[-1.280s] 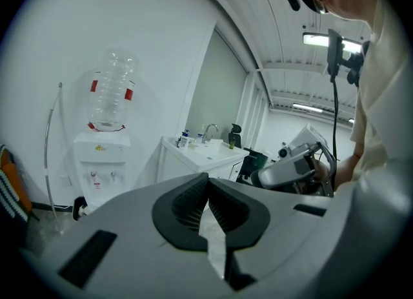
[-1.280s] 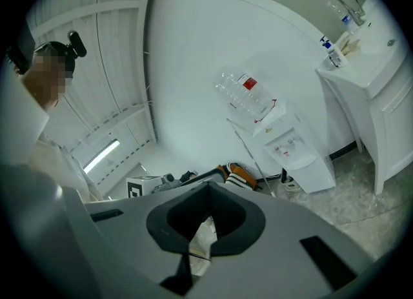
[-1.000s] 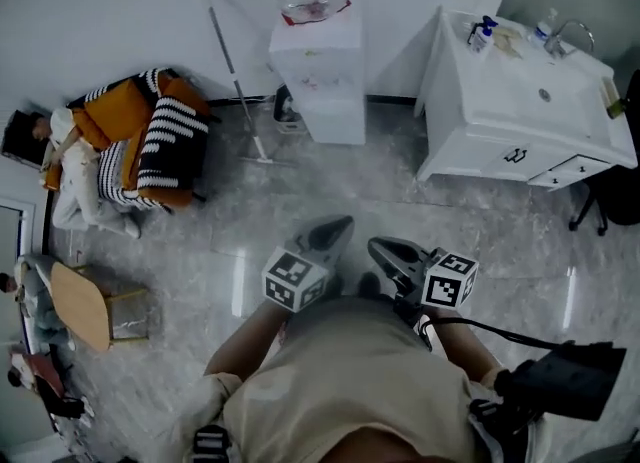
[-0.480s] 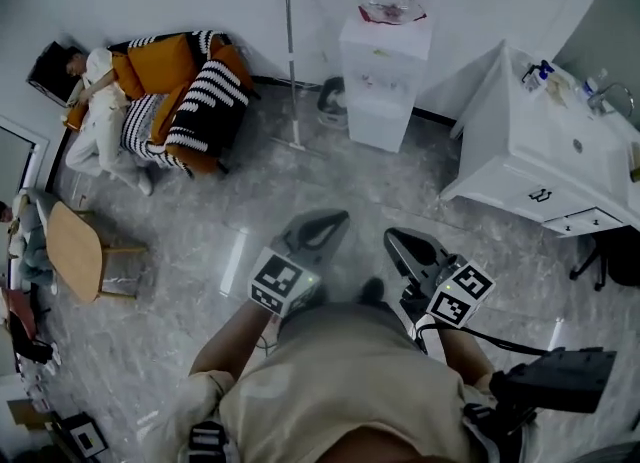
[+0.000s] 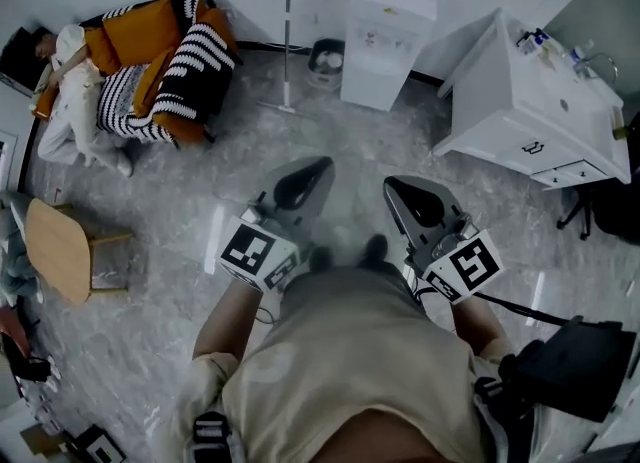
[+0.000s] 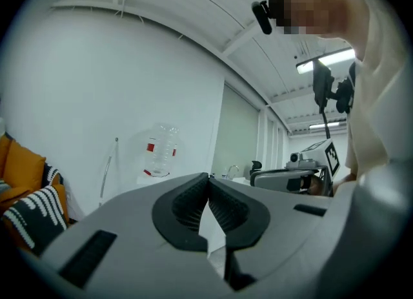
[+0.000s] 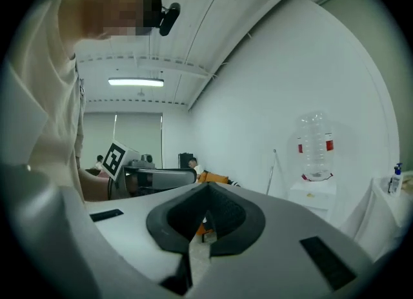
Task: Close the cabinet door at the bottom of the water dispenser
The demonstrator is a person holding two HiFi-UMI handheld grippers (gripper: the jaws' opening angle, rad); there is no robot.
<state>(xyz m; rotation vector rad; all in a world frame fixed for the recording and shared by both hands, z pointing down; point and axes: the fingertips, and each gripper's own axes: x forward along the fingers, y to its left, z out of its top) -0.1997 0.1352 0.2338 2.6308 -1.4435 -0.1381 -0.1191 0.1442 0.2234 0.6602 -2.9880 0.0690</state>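
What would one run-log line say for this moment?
left gripper: shut, empty | right gripper: shut, empty | water dispenser: ahead, untouched

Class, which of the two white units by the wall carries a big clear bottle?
The water dispenser, the narrow one beside the mop; the wider sink cabinet has a basin on top instead.

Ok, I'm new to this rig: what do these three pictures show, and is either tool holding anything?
No robot here: a person carries a two-jaw tool in each hand. The head view looks down from the person's head at the left tool and the right tool over a marbled floor. The other two pictures come from cameras riding on each tool, looking along its jaws; in both, the jaws are together, nothing between them. Ahead stand the water dispenser, a mop, a striped armchair and a white sink cabinet. Whether the dispenser's bottom door is open cannot be told from here.
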